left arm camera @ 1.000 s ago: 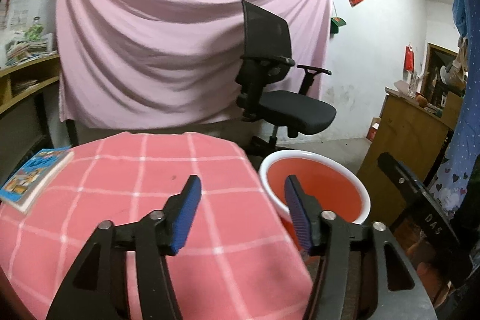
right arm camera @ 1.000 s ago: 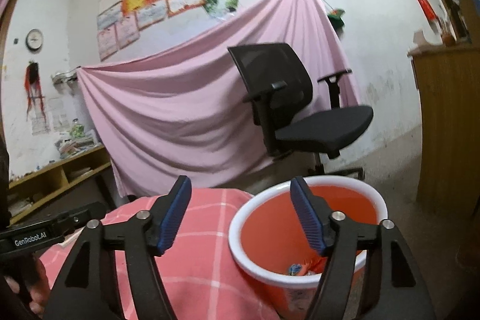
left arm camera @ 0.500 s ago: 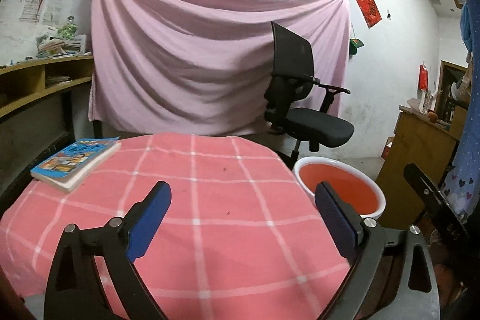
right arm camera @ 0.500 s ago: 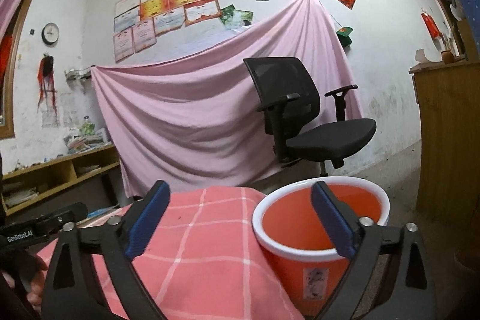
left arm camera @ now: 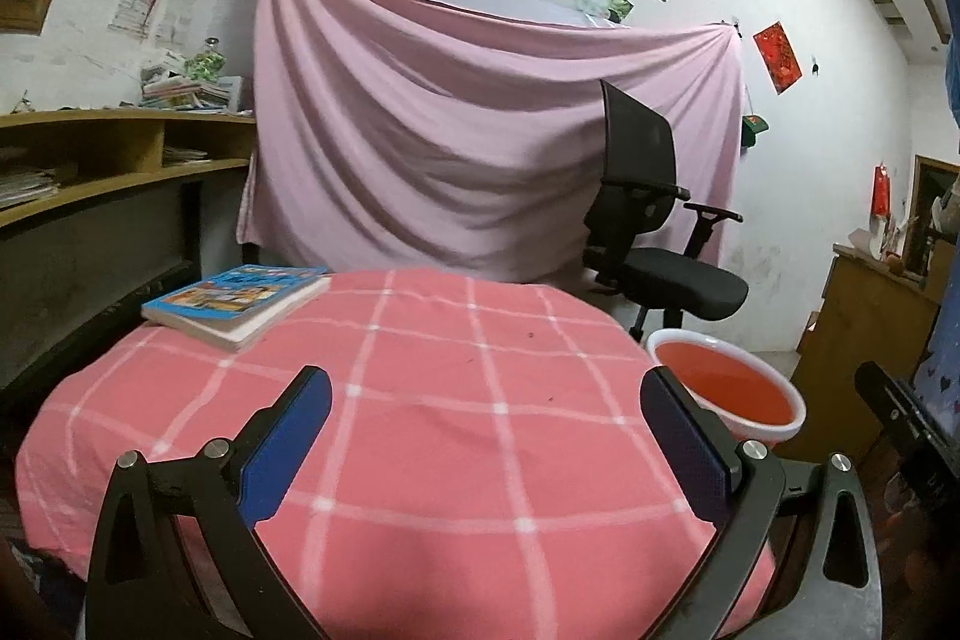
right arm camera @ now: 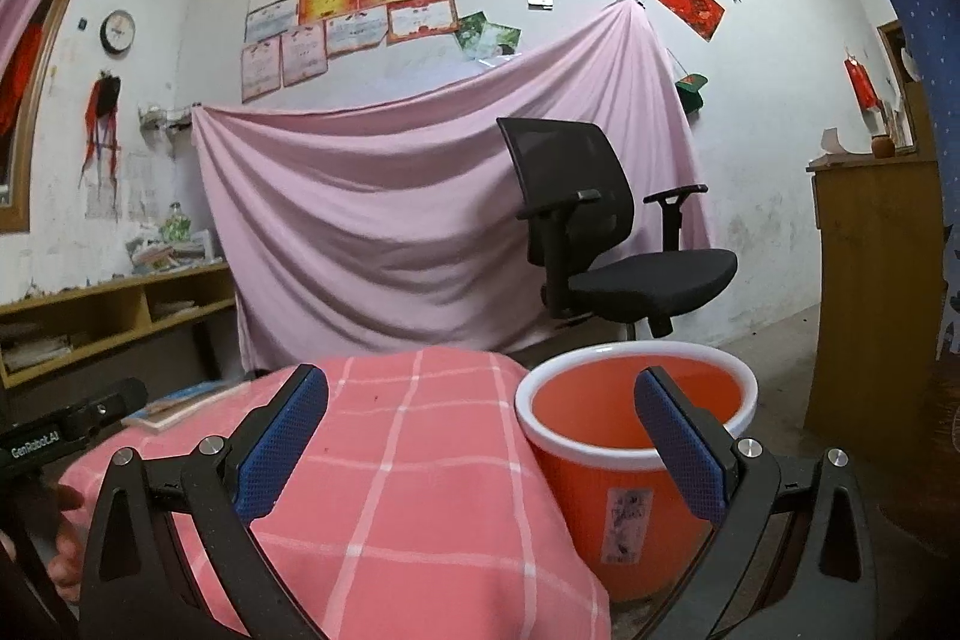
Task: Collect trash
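Both the left gripper (left arm camera: 486,412) and right gripper (right arm camera: 480,412) have spread wide and pulled back from the orange bin (right arm camera: 636,436) (nothing held); collection looks finished.

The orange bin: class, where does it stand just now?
The orange bin stands on the floor beside the table's right edge, in front of the office chair.

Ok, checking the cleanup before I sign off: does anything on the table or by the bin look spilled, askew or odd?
Nothing stands out. The bin stands upright beside the table; a closed book lies flat near the table's far-left edge. No trash shows on the cloth.
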`<control>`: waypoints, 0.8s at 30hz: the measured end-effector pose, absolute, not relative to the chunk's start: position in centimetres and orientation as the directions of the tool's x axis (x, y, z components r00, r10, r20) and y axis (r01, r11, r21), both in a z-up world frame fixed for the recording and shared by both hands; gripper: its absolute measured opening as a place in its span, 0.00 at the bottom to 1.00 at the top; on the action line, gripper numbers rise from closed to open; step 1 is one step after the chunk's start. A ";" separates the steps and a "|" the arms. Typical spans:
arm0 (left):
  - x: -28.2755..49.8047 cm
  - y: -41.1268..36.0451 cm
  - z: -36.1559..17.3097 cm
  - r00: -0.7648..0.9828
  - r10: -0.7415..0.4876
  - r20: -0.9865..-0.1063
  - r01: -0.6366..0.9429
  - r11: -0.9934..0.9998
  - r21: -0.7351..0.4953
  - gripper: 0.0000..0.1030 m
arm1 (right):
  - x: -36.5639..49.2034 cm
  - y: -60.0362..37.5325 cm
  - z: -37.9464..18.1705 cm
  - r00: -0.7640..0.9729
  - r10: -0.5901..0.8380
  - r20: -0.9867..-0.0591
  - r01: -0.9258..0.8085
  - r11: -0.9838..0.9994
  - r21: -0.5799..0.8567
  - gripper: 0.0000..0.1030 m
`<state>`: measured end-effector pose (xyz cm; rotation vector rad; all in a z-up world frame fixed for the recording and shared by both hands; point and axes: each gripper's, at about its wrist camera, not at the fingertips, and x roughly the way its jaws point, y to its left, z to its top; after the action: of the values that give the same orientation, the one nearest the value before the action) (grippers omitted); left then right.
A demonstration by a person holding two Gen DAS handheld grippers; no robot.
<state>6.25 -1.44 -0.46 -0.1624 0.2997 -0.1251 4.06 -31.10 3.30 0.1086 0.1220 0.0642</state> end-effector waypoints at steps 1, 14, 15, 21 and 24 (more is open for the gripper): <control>5.9 -1.1 -0.7 0.948 -0.142 -0.285 0.094 0.980 -0.174 0.98 | 3.8 -30.8 3.2 0.990 0.071 -0.122 -0.058 0.993 0.105 1.00; 3.7 -1.4 -3.0 0.949 -0.112 -0.296 0.086 0.991 -0.101 0.98 | 2.6 -27.9 2.1 0.980 0.103 -0.172 -0.094 0.994 0.060 1.00; 3.8 -1.7 -3.3 0.945 -0.110 -0.308 0.087 0.992 -0.088 0.98 | 2.8 -27.9 2.0 0.978 0.105 -0.179 -0.096 0.994 0.058 1.00; 4.6 -2.1 -3.7 0.944 -0.110 -0.310 0.086 0.992 -0.091 0.98 | 3.6 -27.6 1.3 0.968 0.105 -0.226 -0.095 0.994 0.055 1.00; 4.7 -2.2 -4.0 0.945 -0.107 -0.309 0.079 0.992 -0.103 0.98 | 3.6 -27.9 1.2 0.967 0.102 -0.232 -0.091 0.994 0.059 1.00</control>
<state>4.67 -2.23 -4.02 -0.0898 0.3198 -0.0950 3.62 -27.86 1.19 0.0484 0.2372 0.0975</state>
